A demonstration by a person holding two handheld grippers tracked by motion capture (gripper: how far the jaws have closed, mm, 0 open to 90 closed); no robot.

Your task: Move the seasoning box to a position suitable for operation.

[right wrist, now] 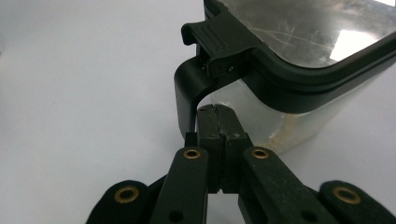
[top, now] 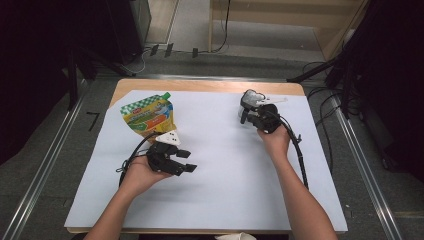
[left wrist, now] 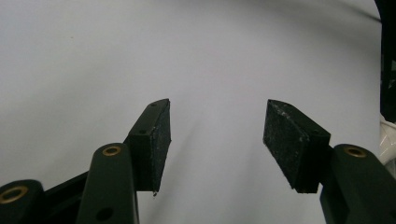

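Note:
A clear plastic container [right wrist: 280,116] with a black-rimmed lid and a black latch handle [right wrist: 187,88] stands on the white sheet at the far right [top: 249,98]. My right gripper [right wrist: 218,123] is shut, pads pressed together with nothing between them. Its tip sits against the container wall, just right of the handle's lower end. In the high view the right gripper [top: 245,114] reaches the container from the near side. My left gripper [left wrist: 217,135] is open and empty over bare sheet, resting near the table's left middle [top: 187,162].
A yellow and green spouted pouch [top: 150,116] lies flat at the far left, just beyond the left hand. The white sheet [top: 220,165] covers most of the wooden table [top: 200,86]. Cables trail from both grippers.

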